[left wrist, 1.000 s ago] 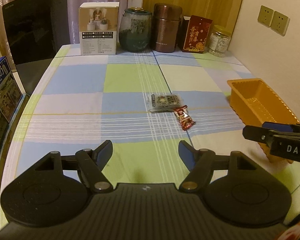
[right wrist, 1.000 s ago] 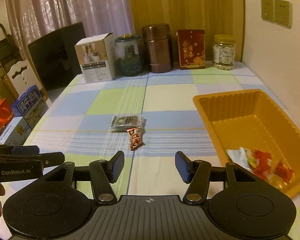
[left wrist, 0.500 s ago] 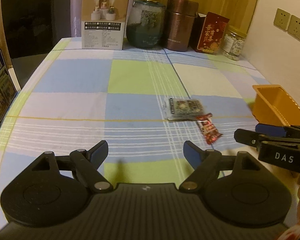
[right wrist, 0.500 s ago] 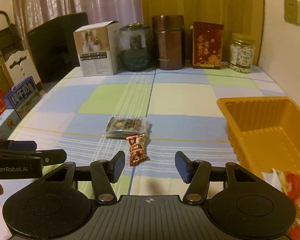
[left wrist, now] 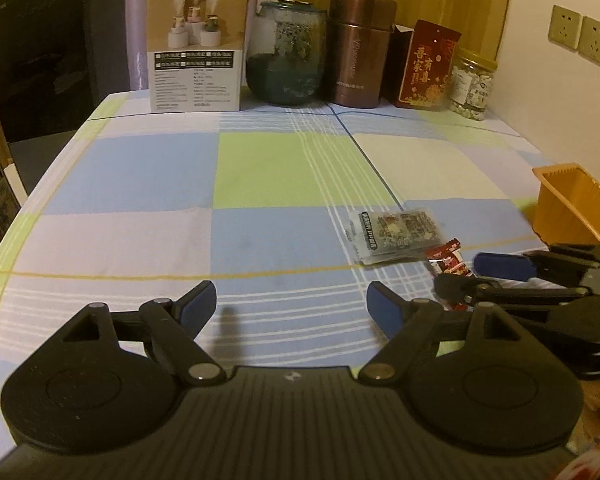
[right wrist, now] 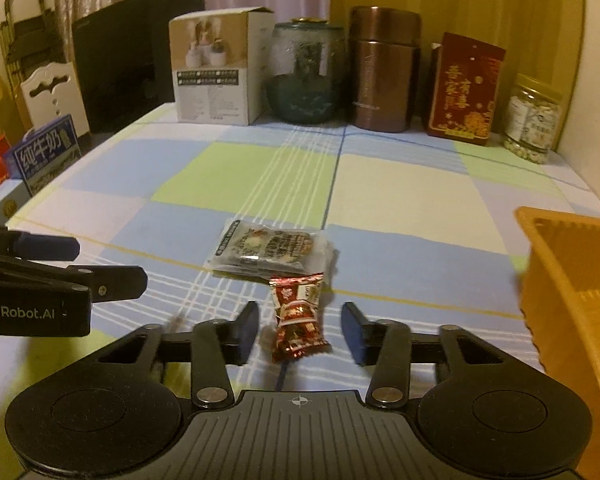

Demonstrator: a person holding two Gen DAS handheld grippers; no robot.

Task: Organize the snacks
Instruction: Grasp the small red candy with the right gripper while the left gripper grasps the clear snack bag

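Observation:
A red candy wrapper lies on the checked tablecloth, its lower half between the jaws of my right gripper. Those jaws are closing and a gap shows on both sides of the wrapper. Just beyond it lies a clear flat snack packet with dark print. In the left wrist view the same packet and red candy sit to the right, with the right gripper around the candy. My left gripper hangs open over bare cloth, nothing between its fingers.
An orange plastic tray stands at the right edge. Along the back are a white carton, a glass jar, a brown flask, a red box and a small jar. Boxes sit off the table's left side.
My right gripper moved forward and down so the red candy now lies between its jaws, which have narrowed. The left gripper also came forward and lower, jaws a little wider.

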